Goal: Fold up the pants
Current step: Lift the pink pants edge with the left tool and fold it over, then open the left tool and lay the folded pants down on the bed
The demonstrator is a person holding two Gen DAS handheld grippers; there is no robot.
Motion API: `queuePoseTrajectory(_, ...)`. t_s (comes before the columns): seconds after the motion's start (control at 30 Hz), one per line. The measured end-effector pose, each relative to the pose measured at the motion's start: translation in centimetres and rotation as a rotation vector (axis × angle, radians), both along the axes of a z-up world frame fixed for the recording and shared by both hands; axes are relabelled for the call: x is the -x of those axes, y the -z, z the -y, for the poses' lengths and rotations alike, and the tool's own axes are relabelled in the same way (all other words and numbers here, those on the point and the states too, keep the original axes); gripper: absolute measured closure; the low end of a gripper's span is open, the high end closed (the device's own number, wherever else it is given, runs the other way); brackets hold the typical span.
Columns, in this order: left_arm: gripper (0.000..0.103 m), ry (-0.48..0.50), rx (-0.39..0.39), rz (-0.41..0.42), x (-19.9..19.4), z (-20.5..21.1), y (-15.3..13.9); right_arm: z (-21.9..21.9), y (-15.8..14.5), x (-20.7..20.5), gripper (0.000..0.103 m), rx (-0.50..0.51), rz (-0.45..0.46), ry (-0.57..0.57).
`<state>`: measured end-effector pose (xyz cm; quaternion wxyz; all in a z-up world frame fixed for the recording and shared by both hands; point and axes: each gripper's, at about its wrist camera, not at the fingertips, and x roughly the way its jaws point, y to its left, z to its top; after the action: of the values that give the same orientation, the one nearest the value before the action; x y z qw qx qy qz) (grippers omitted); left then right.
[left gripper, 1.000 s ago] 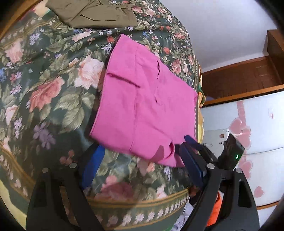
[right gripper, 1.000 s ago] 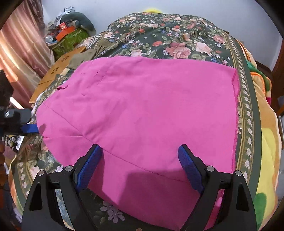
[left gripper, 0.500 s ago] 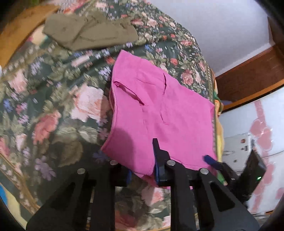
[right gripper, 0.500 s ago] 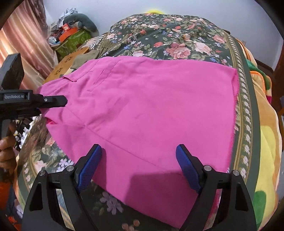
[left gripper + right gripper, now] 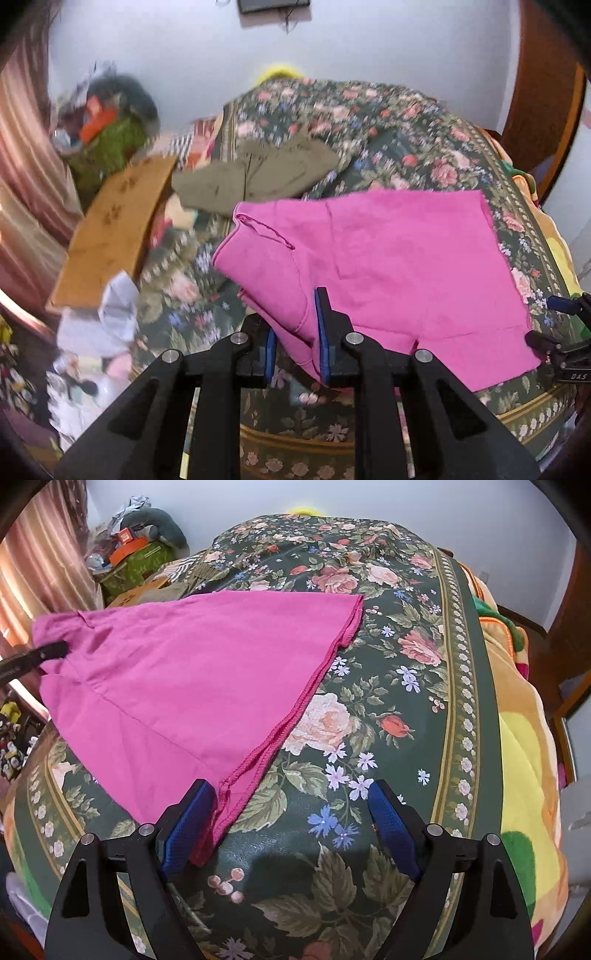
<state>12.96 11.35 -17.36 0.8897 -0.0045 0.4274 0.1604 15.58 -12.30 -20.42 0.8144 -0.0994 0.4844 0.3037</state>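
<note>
**Pink pants held at one end, ready for a fold**

The pink pants [image 5: 388, 266] lie spread on the bed [image 5: 406, 686], on top of the flowery blanket. They are near the edge closest to me.

My left gripper [image 5: 295, 339] has its fingers [image 5: 322, 325] pressed close on a bunch of the pink cloth at the waist end. That corner is lifted a bit off the blanket, so I think I am holding it up to carry it over for a fold.

My right gripper [image 5: 291, 819] is at the other end, by the leg hem. Its fingers [image 5: 188, 823] are spread wide apart. The left one touches the hem corner, and a bit of pink cloth hangs beside it, but nothing is pinched (the other finger sits over bare blanket). I think this hand is here so it can grab the hem next. Then both ends could move together and the cloth would stay flat.

A pair of olive green pants [image 5: 255, 173] lies farther back on the bed, already folded up small. It is apart from the pink pair, so it should not get in the way.

The pink pants look only partly folded so far. The cloth is thin and floppy, so it could slip or wrinkle if I pull with one hand only.
</note>
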Motion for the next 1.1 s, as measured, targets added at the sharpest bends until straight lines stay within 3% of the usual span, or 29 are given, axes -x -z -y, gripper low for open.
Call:
queuePoseTrajectory(0.2, 0.085, 0.129, -0.061, 0.101, -1.4, 4.5, -3.9, -0.1, 0.0, 0.0, 0.019, 0.001, 0.003, 0.003)
queuePoseTrajectory(0.43, 0.085, 0.315, 0.042, 0.104, -4.1, 9.8, -5.1, 1.6, -1.2, -0.3, 0.02, -0.076, -0.014, 0.056)
queuePoseTrajectory(0.6, 0.085, 0.397, 0.105, 0.053, -5.6, 12.8, -3.8, 3.5, -2.2, -0.6, 0.02, -0.109, 0.001, 0.107)
queuePoseTrajectory(0.77, 0.085, 0.446, 0.225, -0.062, -7.0, 14.5, -0.8, 4.8, -2.6, -0.7, 0.02, -0.106, 0.021, 0.138)
queuePoseTrajectory(0.9, 0.085, 0.483, 0.272, -0.135, -7.3, 15.8, 1.7, 5.4, -2.6, -0.6, 0.02, -0.105, 0.022, 0.149)
queuePoseTrajectory(1.03, 0.084, 0.497, 0.268, -0.17, -7.0, 16.4, 2.9, 5.7, -2.5, -0.4, 0.02, -0.105, 0.019, 0.151)
queuePoseTrajectory(1.1, 0.075, 0.505, 0.258, -0.19, -7.0, 16.6, 2.8, 5.7, -2.7, -0.3, 0.02, -0.105, 0.023, 0.151)
